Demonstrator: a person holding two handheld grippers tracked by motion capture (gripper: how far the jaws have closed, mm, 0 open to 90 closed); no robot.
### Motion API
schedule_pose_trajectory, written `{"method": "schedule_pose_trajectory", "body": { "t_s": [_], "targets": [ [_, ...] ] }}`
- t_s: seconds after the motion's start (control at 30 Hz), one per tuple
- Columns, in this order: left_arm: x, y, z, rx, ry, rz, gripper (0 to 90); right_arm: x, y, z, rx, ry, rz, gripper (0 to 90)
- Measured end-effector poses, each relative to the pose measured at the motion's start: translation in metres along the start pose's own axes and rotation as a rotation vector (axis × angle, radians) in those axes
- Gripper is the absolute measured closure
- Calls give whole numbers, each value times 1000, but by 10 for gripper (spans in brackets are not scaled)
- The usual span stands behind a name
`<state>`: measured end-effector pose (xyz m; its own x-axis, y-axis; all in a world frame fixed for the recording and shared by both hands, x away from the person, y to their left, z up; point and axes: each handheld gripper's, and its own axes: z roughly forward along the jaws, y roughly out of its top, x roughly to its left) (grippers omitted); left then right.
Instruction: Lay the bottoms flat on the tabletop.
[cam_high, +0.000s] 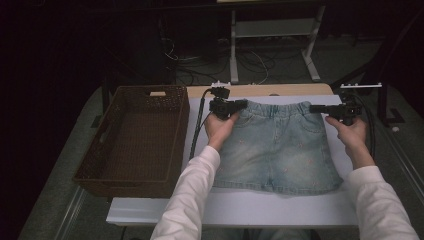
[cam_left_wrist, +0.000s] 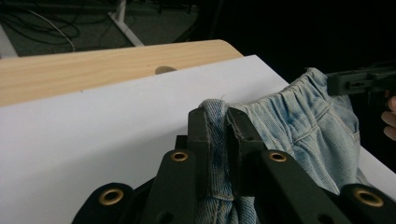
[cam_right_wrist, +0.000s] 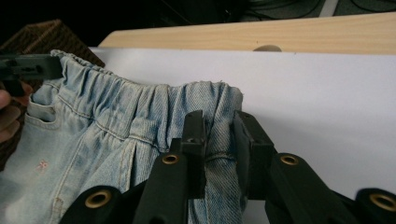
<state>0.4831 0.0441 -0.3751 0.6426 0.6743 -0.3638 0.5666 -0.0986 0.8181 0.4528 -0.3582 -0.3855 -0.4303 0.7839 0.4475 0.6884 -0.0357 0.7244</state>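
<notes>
reaching forward from the near edge, both forearms are held over the white board (cam_high: 240, 207), each hand level with the waistband. the left gripper (cam_high: 234, 105) is clamped on the left waistband corner of the shorts (cam_high: 277, 150), the right gripper (cam_high: 320, 108) on the right corner, jaws pointed inward. the shorts are laid flat, waistband far, hems near, long axis crosswise, just beside the basket (cam_high: 135, 140).

Pale, faded denim shorts (cam_high: 278, 150) lie flat at frame centre, elastic waistband toward the top, legs toward the bottom.
</notes>
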Motion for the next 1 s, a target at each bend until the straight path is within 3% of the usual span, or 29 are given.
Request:
{"method": "schedule_pose_trajectory", "body": {
  "t_s": [0.13,0.33,0.6,1.0],
  "targets": [
    [3,3,1,0,-1,-14,807,-3,4,2,-10,5,5,742],
    [18,2,2,4,-7,-75,807,3,14,9,-3,-1,-23,742],
    [31,2,4,-13,-1,-104,806,6,29,22,17,-18,-44,741],
    [37,-1,15,-4,13,-99,799,-8,25,36,17,-8,-8,728]
  ]
}}
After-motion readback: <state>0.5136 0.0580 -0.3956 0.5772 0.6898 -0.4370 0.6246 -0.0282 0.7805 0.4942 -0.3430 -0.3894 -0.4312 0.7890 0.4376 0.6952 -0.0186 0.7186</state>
